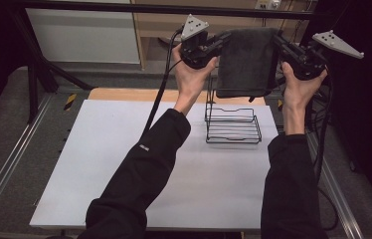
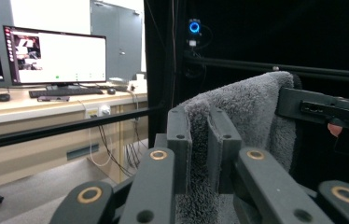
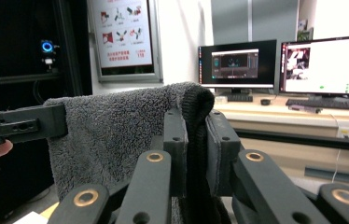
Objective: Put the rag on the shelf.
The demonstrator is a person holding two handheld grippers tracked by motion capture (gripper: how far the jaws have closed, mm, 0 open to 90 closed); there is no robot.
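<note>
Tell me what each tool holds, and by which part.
Both hold the same grey towel: the left tool grips one top corner, the right tool the other, so it hangs above the wire rack.

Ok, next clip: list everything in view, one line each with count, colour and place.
towel: 1, dark grey, held up in the air above the rack, pinched at both top corners
rack: 1, black wire, on the table's far right part
table: 1, white top with a wooden strip at the far edge
monitors: lit, on a wooden desk in the background of both gripper views
poster: 1, white with red figures, on the wall
left gripper: black, shut on the towel's left corner
right gripper: black, shut on the towel's right corner
sleeves: 2, black, coming in from the bottom edge
</note>
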